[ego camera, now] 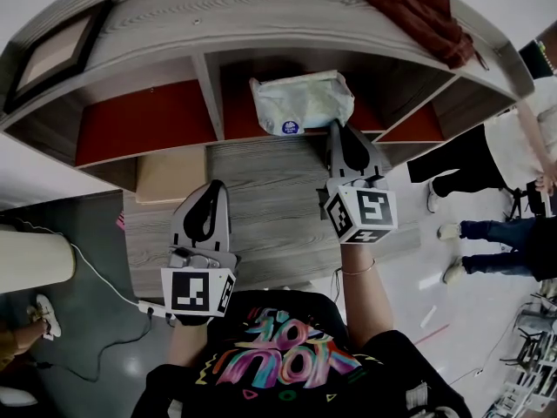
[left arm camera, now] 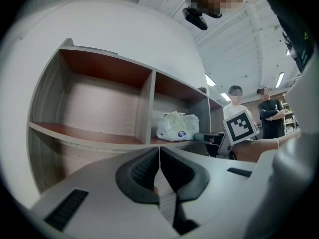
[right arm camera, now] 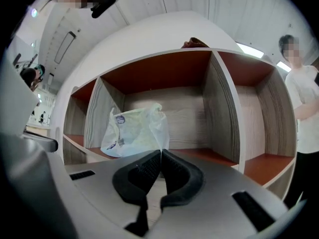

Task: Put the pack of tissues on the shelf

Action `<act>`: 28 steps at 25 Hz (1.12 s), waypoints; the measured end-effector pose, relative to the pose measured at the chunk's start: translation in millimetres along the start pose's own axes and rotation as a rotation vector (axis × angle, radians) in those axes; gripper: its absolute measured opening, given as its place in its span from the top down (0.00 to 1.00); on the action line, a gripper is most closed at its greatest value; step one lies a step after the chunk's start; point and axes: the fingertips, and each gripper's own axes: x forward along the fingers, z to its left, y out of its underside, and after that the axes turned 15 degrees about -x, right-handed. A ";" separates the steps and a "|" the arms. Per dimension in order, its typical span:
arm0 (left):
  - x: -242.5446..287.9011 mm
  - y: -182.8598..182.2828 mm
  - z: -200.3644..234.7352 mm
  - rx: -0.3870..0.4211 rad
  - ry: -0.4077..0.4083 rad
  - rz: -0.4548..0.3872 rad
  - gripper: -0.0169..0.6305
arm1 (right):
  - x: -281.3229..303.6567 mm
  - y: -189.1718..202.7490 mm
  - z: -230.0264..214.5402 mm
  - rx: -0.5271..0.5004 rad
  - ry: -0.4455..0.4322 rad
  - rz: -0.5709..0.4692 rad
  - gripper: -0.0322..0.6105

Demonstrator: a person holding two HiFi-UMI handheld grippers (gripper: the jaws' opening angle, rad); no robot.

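The pack of tissues [ego camera: 302, 101], pale green and white plastic with a blue round label, lies in the middle compartment of the wooden shelf [ego camera: 209, 81]; it also shows in the left gripper view as the pack [left arm camera: 177, 126] and in the right gripper view as the pack [right arm camera: 135, 131]. My right gripper [ego camera: 338, 129] is shut and empty, its tips just in front of the pack's right side. My left gripper [ego camera: 211, 187] is shut and empty, lower down, in front of the shelf's wooden face.
A dark red cloth [ego camera: 424, 16] lies on the shelf's top at the right. A framed picture [ego camera: 50, 55] rests at the top left. People stand to the right [ego camera: 496, 159]. A white cable [ego camera: 96, 273] runs over the grey floor at the left.
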 end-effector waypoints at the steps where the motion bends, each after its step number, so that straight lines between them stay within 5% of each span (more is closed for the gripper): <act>1: -0.9 0.1 -0.3 -0.003 -0.001 0.000 0.93 | 1.1 0.2 -0.1 -0.003 0.006 0.004 0.92; 14: -8.1 1.8 -6.9 -0.016 0.006 0.001 0.93 | 8.6 -0.6 3.1 -0.007 0.013 0.017 0.91; 28: -11.8 -3.8 -7.2 -0.017 0.004 -0.015 0.93 | 3.6 -2.6 11.4 0.006 -0.053 0.039 0.76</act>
